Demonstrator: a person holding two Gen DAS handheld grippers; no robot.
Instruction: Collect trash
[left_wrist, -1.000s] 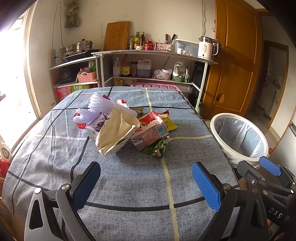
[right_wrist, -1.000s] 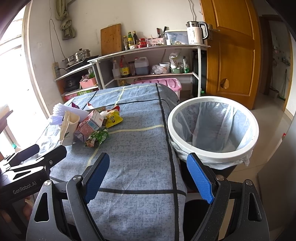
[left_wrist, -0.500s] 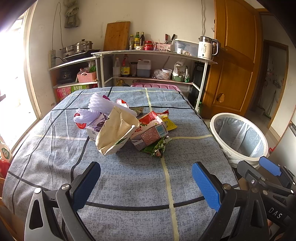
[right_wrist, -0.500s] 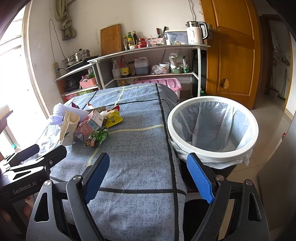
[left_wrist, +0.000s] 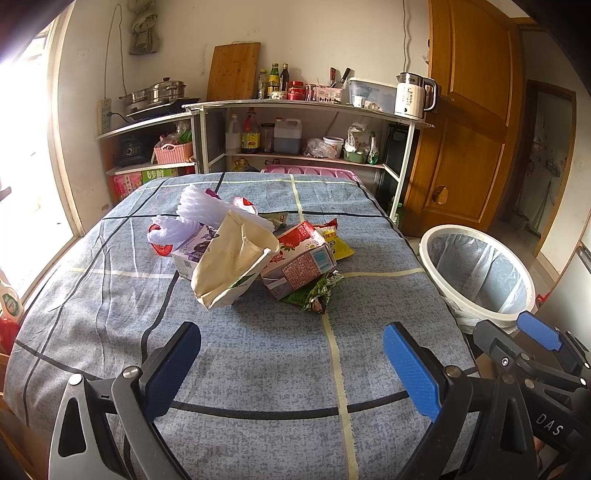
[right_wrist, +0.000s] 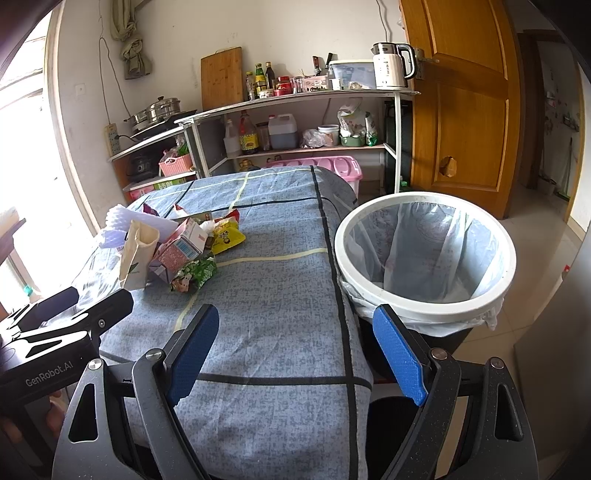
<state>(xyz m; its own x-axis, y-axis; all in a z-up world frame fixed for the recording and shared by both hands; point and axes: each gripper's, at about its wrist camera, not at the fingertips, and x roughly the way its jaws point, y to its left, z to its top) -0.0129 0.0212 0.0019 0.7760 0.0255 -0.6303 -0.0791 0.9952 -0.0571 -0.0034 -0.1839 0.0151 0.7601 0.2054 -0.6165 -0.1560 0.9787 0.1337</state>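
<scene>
**A:** Trash pile (left_wrist: 255, 254) sits untouched mid-counter as both tools hover short of it. The left gripper (left_wrist: 291, 362) hangs over bare cloth with its jaws spread wide and nothing between them; the right gripper (right_wrist: 291, 350) is likewise released and empty, near the counter's right edge.

**B:** And beyond the jaws?

**A:** Nearest the left tool lies a crumpled green wrapper (left_wrist: 312, 293), tucked under a red-and-white carton (left_wrist: 299, 262). A cream paper bag (left_wrist: 232, 266) leans against both, with white foam netting (left_wrist: 192, 214) and a yellow packet (left_wrist: 338, 245) behind. The lined bin (right_wrist: 424, 254) stands just beside the counter's right edge, seemingly empty.

**B:** So what could go wrong?

**A:** The pieces overlap. Closing on the wrapper may drag the carton with it, or pinch the blue checked cloth (left_wrist: 240, 369) and pull the whole heap along. The bag looks light and open-mouthed; a loose pinch on its thin wall could let it slip on the way across.

**B:** And at the bin?

**A:** Its rim sits off the edge, so anything released early likely lands on the floor (right_wrist: 546, 236). The two tools are also close; both reaching in together risks a clash.
</scene>
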